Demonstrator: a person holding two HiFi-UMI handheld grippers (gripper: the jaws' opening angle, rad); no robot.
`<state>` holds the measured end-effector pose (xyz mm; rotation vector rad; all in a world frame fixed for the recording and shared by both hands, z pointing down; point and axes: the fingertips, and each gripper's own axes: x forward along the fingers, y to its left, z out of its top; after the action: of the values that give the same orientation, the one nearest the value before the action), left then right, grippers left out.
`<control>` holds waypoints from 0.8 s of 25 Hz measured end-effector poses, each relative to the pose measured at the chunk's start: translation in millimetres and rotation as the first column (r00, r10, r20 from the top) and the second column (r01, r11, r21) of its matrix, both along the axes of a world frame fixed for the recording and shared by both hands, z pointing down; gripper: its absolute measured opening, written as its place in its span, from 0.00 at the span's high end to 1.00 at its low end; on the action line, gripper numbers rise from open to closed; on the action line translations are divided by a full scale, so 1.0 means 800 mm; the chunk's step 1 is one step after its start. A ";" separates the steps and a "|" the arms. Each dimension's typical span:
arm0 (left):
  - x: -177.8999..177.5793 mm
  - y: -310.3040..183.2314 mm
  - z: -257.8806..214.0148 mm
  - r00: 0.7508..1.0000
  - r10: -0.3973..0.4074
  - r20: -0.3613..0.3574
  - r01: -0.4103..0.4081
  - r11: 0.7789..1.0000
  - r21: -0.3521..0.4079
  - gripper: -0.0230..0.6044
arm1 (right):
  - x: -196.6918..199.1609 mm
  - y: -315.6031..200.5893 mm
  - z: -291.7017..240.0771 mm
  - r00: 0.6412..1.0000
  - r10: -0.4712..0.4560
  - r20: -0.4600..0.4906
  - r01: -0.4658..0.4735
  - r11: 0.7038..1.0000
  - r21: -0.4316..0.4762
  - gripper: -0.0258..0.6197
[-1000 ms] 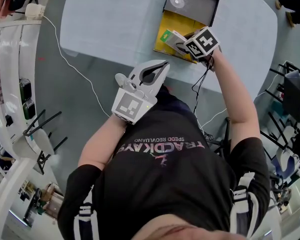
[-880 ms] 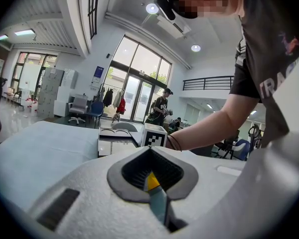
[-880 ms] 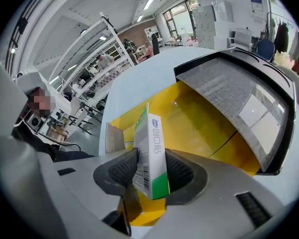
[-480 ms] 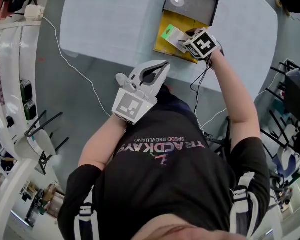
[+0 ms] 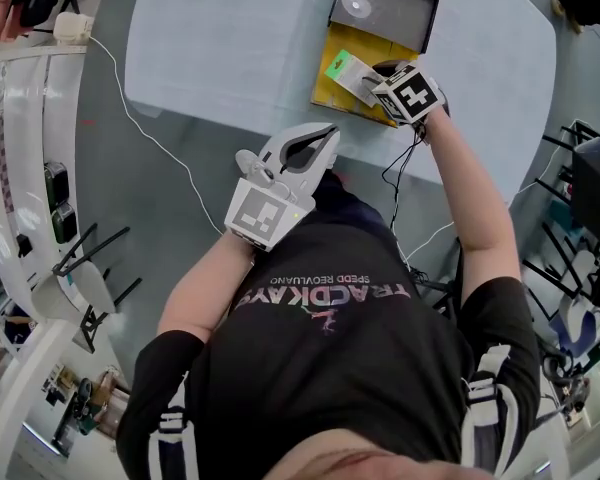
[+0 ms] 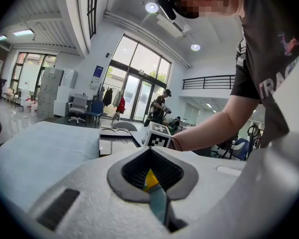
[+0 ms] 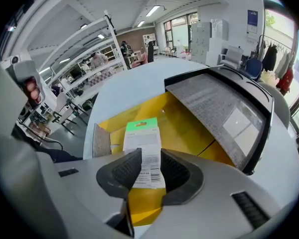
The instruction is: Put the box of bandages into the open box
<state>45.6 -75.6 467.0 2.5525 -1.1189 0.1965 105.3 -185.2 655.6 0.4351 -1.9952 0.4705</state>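
The box of bandages [image 5: 348, 71] is white with a green end and a barcode label. It lies low over the yellow floor of the open box [image 5: 330, 96]. My right gripper [image 5: 376, 78] reaches into that box from the near right. In the right gripper view its jaws are closing, and both dark pads [image 7: 125, 169] press the sides of the box of bandages [image 7: 143, 143]. My left gripper [image 5: 325, 133] hangs off the table's near edge, over the person's chest, shut and empty.
The open box's grey-lined black lid [image 5: 382, 4] stands up at its far side, with the yellow inside [image 7: 187, 128] in front of it. A pale blue cloth covers the round table [image 5: 230, 38]. A white cable [image 5: 150, 133] trails over the floor at left, beside shelving.
The bandage box has tipped away from the right gripper and shows more of its length over the yellow floor. The right gripper shifted slightly right. The left gripper has stayed put.
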 end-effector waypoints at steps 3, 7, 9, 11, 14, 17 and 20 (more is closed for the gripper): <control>-0.001 0.002 -0.005 1.000 0.000 -0.001 0.000 1.000 0.010 0.94 | -0.002 -0.008 -0.026 0.997 0.047 0.060 -0.052 0.996 0.076 0.91; -0.012 -0.001 -0.013 1.000 -0.002 0.010 0.001 1.000 0.031 0.94 | -0.008 -0.016 -0.076 0.978 0.106 0.180 -0.139 0.973 0.182 0.94; -0.020 -0.001 -0.019 1.000 -0.004 0.009 0.003 0.999 0.041 0.94 | -0.012 -0.015 -0.107 0.954 0.140 0.265 -0.201 0.955 0.219 0.94; -0.027 -0.001 -0.028 1.000 -0.008 0.010 0.008 0.999 0.053 0.94 | -0.014 -0.012 -0.144 0.919 0.175 0.352 -0.273 0.928 0.252 0.94; -0.037 -0.004 -0.047 1.000 -0.005 0.018 0.003 0.997 0.081 0.94 | -0.012 -0.003 -0.202 0.855 0.215 0.471 -0.381 0.877 0.292 0.94; -0.045 -0.011 -0.069 1.000 0.018 0.020 -0.020 0.993 0.113 0.94 | -0.007 0.007 -0.257 0.798 0.238 0.554 -0.475 0.814 0.333 0.94; -0.054 -0.010 -0.096 0.999 0.036 -0.015 -0.034 0.993 0.114 0.94 | -0.003 0.029 -0.307 0.750 0.259 0.609 -0.545 0.764 0.346 0.94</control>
<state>2.7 -83.6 389.8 2.6704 -1.1100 0.1228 103.1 -162.3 409.7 1.2279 -2.5775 0.3498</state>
